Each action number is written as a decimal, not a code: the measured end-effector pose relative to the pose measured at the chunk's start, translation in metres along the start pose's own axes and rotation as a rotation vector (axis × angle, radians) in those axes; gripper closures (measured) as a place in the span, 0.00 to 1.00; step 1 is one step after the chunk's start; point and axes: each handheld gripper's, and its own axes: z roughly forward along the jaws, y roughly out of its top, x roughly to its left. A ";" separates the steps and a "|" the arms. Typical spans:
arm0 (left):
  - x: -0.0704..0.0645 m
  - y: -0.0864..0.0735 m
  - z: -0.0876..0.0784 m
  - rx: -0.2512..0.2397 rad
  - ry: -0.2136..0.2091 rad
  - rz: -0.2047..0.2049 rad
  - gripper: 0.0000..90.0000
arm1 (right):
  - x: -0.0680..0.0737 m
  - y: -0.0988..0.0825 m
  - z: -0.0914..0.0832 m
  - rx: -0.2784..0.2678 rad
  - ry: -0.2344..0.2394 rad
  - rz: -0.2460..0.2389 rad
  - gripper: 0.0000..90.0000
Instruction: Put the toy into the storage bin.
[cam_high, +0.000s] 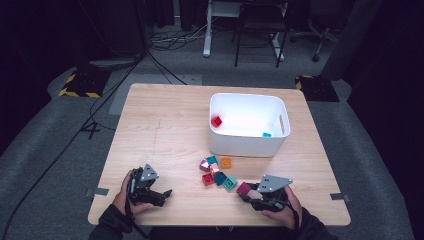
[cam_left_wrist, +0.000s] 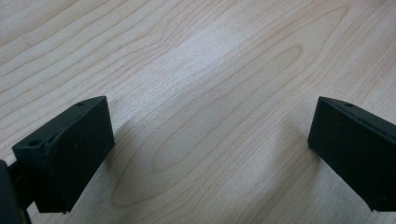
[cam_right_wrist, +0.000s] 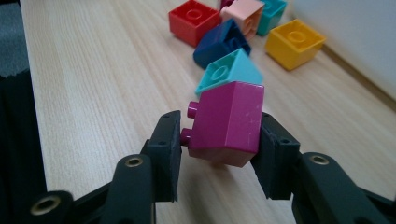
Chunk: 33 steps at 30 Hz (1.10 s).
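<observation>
- The right gripper (cam_right_wrist: 219, 140) is clamped on a magenta block (cam_right_wrist: 229, 122); its jaws press the block's two opposite sides, one of them against the studs.
- The magenta block is a square plastic brick with a smooth, slightly scuffed face turned toward the right gripper view's camera; two small round studs stick out toward 9 o'clock in that view, so the brick is held on its side and a little tilted.
- In the high view the magenta block (cam_high: 244, 188) sits at the tip of the right gripper (cam_high: 248, 190), near the table's (cam_high: 165, 125) front edge, at about 5 o'clock from the loose pile of blocks.
- A shadow lies on the wood under the brick in the right gripper view; whether it is clear of the table I cannot tell.
- Just behind it, toward 12 o'clock in the right gripper view, is a teal block (cam_right_wrist: 229, 71), then a dark blue block (cam_right_wrist: 219, 43), a red block (cam_right_wrist: 194, 21), a pink block (cam_right_wrist: 243, 14) and a yellow block (cam_right_wrist: 294, 42).
- The white bin (cam_high: 247, 145) stands at 12 o'clock from the pile, with a red brick (cam_high: 216, 121) and a blue brick (cam_high: 267, 134) inside.
- The left gripper (cam_left_wrist: 210, 140) has its jaws spread wide over bare wood, nothing between them; in the high view the left gripper (cam_high: 159, 194) rests at 9 o'clock from the pile, well apart from it.
</observation>
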 end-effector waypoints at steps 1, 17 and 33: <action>0.000 0.000 0.000 0.001 -0.001 -0.001 0.01 | -0.002 0.000 -0.003 -0.004 -0.010 -0.013 0.62; 0.000 0.000 0.000 0.002 0.000 0.002 0.01 | -0.028 0.008 -0.034 -0.074 -0.080 0.038 0.63; 0.000 0.000 0.000 0.001 -0.001 -0.001 0.01 | -0.056 0.047 -0.078 -0.160 -0.152 0.050 0.63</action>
